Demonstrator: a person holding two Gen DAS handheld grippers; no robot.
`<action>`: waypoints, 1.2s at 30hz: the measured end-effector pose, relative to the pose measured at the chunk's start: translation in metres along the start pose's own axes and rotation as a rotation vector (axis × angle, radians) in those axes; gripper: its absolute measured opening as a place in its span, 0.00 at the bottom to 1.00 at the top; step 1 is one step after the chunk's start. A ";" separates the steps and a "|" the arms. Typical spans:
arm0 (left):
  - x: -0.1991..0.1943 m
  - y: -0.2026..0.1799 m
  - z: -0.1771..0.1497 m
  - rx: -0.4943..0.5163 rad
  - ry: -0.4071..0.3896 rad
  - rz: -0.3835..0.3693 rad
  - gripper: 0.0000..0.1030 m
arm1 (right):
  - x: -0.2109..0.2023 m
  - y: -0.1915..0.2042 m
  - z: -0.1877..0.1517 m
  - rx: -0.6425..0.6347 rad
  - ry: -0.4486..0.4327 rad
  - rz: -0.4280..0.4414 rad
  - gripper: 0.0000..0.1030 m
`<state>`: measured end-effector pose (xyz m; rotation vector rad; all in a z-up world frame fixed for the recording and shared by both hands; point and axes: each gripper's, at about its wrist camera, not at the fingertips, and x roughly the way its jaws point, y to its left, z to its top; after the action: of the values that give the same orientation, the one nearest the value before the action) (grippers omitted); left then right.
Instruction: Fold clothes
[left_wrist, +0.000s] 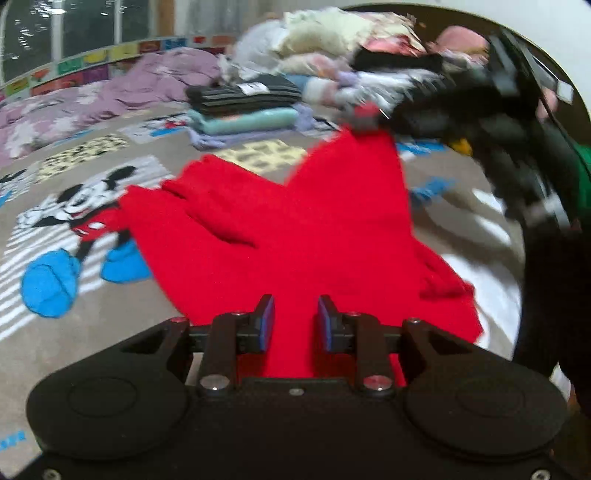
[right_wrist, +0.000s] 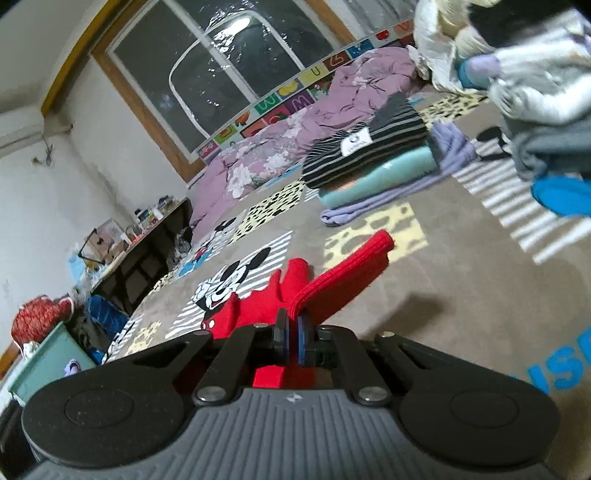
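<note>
A red knit garment (left_wrist: 295, 229) lies spread on a cartoon-mouse blanket (left_wrist: 74, 332). One of its corners is lifted at the far right. My left gripper (left_wrist: 296, 321) stands open just above the garment's near edge, and red cloth shows between its blue pads. My right gripper (left_wrist: 365, 118), blurred, pinches the raised corner. In the right wrist view, the right gripper (right_wrist: 293, 326) is shut on a ribbed edge of the red garment (right_wrist: 347, 273), which rises away from the jaws to a cuff-like end.
A folded stack (left_wrist: 243, 107) (right_wrist: 369, 155) of striped, teal and lavender clothes sits beyond the garment. A loose clothes pile (left_wrist: 351, 48) (right_wrist: 524, 81) and a purple quilt (left_wrist: 110, 92) (right_wrist: 295, 129) lie farther back. A low table (right_wrist: 140, 254) and a teal bin (right_wrist: 44, 365) stand left.
</note>
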<state>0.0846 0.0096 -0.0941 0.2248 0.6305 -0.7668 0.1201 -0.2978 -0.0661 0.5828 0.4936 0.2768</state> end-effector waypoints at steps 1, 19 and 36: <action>-0.001 0.000 -0.003 0.003 0.003 -0.022 0.23 | 0.002 0.006 0.004 -0.011 0.003 -0.004 0.06; -0.039 0.002 -0.035 -0.027 -0.049 -0.258 0.38 | 0.068 0.096 0.027 -0.085 0.081 -0.061 0.06; -0.043 0.002 -0.050 -0.007 -0.001 -0.314 0.41 | 0.147 0.149 0.000 -0.255 0.187 -0.139 0.06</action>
<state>0.0399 0.0567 -0.1077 0.1194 0.6762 -1.0661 0.2278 -0.1215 -0.0321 0.2731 0.6655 0.2580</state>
